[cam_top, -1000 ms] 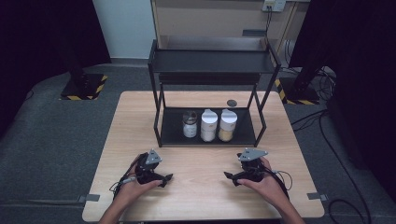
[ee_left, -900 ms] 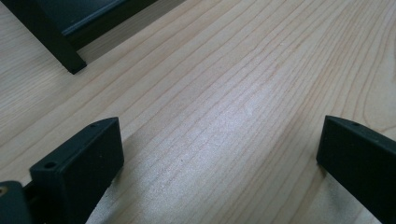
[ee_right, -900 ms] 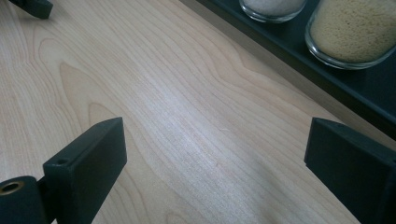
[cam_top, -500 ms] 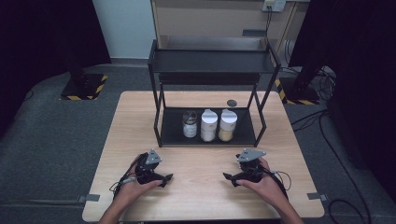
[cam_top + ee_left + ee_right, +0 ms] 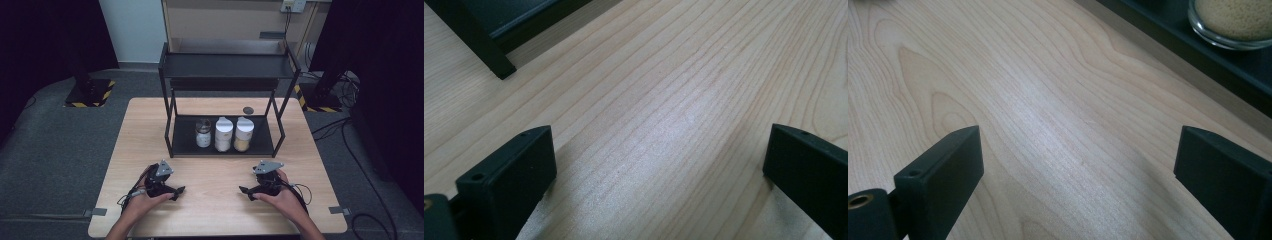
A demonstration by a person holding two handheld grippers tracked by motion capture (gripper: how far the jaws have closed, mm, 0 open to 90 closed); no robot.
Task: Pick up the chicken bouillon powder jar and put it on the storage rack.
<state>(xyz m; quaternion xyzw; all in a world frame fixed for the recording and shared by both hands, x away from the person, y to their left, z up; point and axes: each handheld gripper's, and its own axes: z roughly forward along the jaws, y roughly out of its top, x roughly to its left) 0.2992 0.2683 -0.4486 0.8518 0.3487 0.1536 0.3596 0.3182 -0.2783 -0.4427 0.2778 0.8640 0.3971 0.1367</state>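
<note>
My left gripper (image 5: 176, 191) rests on the wooden table (image 5: 210, 210) near its front left, held in a hand, jaws wide apart over bare wood (image 5: 659, 145). My right gripper (image 5: 246, 192) lies at the front right, also open with nothing between its jaws (image 5: 1078, 150). A black two-tier rack (image 5: 227, 70) stands at the table's far middle. On its lower shelf stand three jars: a clear one with a dark lid (image 5: 203, 133), a white-lidded one (image 5: 223, 133), and one with yellowish grains (image 5: 243, 134). The base of the grain jar (image 5: 1233, 22) shows in the right gripper view.
A small dark round object (image 5: 247, 110) lies on the table behind the rack. A rack leg (image 5: 479, 47) stands close ahead in the left gripper view. Cables trail from both grippers. Grey floor surrounds the table, with hazard-striped bases at the back.
Both grippers stay in nearly the same spots; the right one has shifted very slightly.
</note>
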